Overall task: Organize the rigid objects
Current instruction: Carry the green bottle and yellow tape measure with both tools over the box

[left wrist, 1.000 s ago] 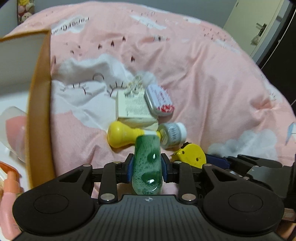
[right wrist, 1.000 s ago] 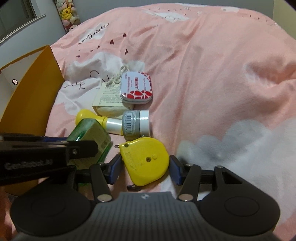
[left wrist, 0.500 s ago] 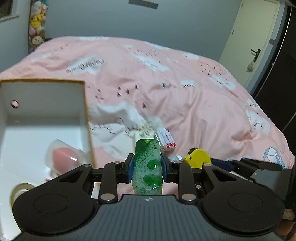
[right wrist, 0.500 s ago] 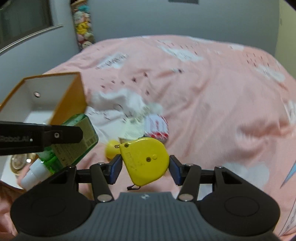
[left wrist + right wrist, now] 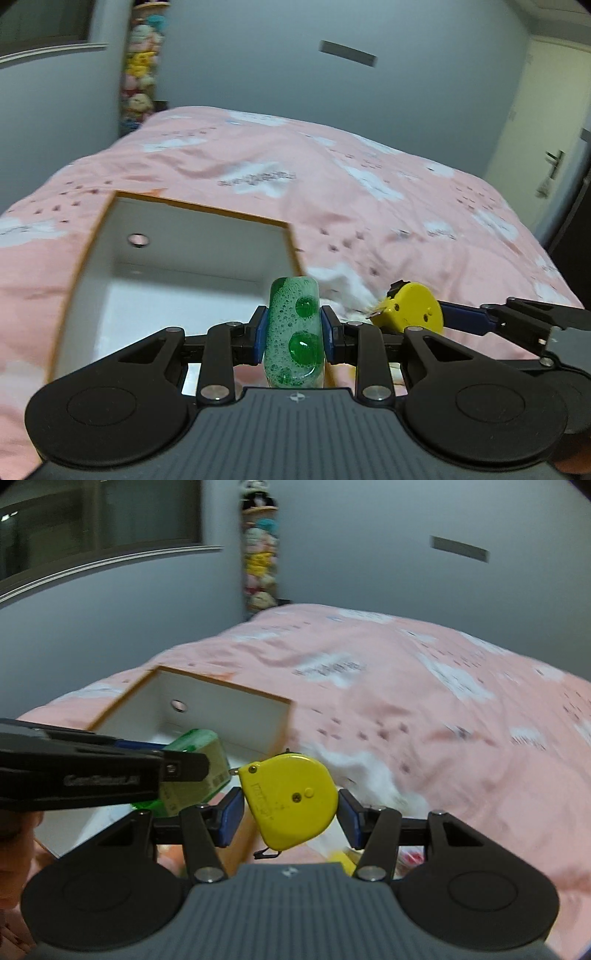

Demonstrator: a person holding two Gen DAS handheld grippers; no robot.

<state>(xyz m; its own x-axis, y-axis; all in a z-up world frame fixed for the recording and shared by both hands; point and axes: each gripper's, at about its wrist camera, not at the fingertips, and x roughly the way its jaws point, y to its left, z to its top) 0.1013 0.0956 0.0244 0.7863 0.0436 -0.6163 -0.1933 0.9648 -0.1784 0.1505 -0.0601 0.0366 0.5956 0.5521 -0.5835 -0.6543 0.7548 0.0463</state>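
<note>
Left gripper (image 5: 294,332): jaws pinched bottle (image 5: 294,332), lifted off bed (image 5: 369,206), now above box (image 5: 192,258). Right gripper (image 5: 290,812): jaws pinched tape measure (image 5: 291,797), raised beside box. Both ready for deposit.

Green bubbly bottle (image 5: 293,328) held up over white box w/ orange rim (image 5: 207,214), yellow tape measure (image 5: 291,797) held alongside

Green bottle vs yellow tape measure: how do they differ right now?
Colour and material: the green bottle is translucent with bubbly liquid inside; the yellow tape measure is opaque.
Shape: the bottle is elongated and carries a paper label; the tape measure is a flat rounded case.
Holder: the bottle sits in the left gripper, the tape measure in the right gripper.
Shared: both are clamped between blue-padded jaws, held in the air near the white box.
</note>
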